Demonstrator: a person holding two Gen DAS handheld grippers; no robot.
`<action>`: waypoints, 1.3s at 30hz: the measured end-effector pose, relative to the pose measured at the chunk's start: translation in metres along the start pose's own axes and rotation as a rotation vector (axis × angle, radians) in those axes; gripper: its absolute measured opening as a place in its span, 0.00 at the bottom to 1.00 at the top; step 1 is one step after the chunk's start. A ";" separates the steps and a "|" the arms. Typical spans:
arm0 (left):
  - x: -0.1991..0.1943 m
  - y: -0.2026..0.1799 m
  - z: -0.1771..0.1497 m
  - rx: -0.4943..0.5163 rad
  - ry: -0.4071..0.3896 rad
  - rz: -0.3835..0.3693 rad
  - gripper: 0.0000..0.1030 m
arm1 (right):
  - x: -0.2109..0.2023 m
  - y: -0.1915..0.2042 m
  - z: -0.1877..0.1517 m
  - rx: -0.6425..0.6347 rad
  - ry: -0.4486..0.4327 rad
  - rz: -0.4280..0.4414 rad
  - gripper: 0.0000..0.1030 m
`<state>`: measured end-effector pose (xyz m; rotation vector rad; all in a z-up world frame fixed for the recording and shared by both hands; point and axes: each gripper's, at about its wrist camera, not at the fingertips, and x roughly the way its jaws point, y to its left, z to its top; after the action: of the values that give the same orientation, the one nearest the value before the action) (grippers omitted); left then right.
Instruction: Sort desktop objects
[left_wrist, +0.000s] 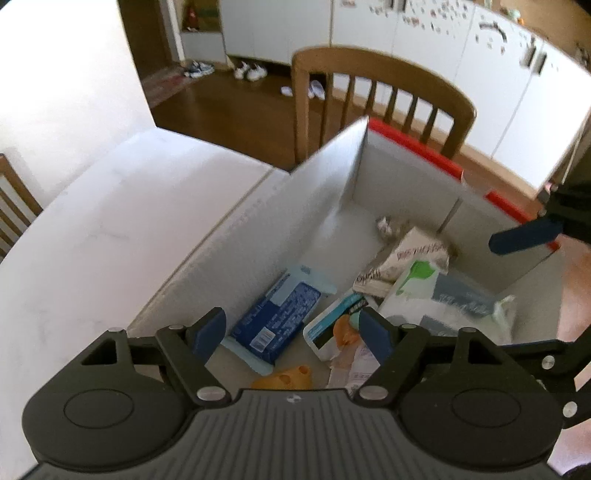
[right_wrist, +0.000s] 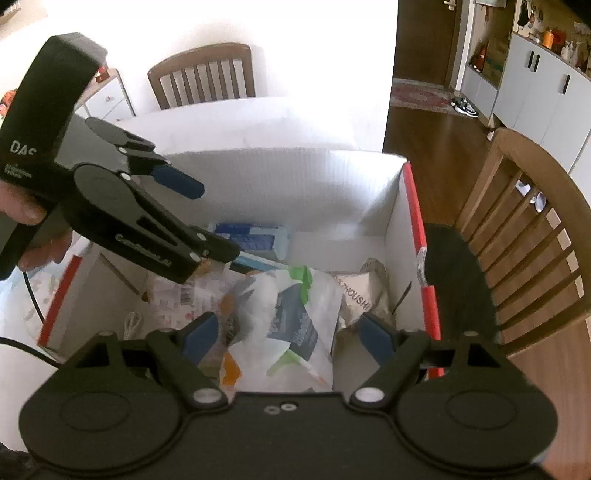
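A white cardboard box (left_wrist: 321, 206) with red-trimmed edges stands on the white table (left_wrist: 110, 221). It holds a blue packet (left_wrist: 277, 317), a white pack with an orange picture (left_wrist: 332, 325), a yellow cheese-shaped wedge (left_wrist: 284, 378), a crumpled printed wrapper (left_wrist: 410, 258) and a white plastic bag with green and blue print (left_wrist: 443, 295). My left gripper (left_wrist: 291, 328) hovers open over the blue packet, nothing between its fingers. In the right wrist view my right gripper (right_wrist: 288, 328) hangs open above the plastic bag (right_wrist: 295, 314), and the left gripper (right_wrist: 207, 221) reaches in from the left.
A wooden chair (left_wrist: 380, 96) stands just behind the box, and another (right_wrist: 203, 74) at the table's far side. A hand (right_wrist: 22, 210) holds the left gripper's handle, and a black cable (right_wrist: 33, 302) trails from it. White cabinets line the far wall.
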<state>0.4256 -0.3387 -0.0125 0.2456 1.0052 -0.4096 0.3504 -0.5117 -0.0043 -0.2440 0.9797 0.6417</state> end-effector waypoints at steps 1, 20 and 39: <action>-0.006 0.001 -0.002 -0.016 -0.022 0.007 0.76 | -0.004 0.001 0.000 -0.001 -0.005 0.000 0.81; -0.104 -0.002 -0.063 -0.180 -0.196 0.011 0.79 | -0.045 0.017 -0.008 -0.005 -0.099 0.050 0.82; -0.137 -0.027 -0.111 -0.299 -0.258 0.026 1.00 | -0.079 0.017 -0.041 0.094 -0.305 0.108 0.92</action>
<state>0.2646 -0.2910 0.0469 -0.0632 0.7957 -0.2553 0.2803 -0.5484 0.0406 -0.0084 0.7301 0.7061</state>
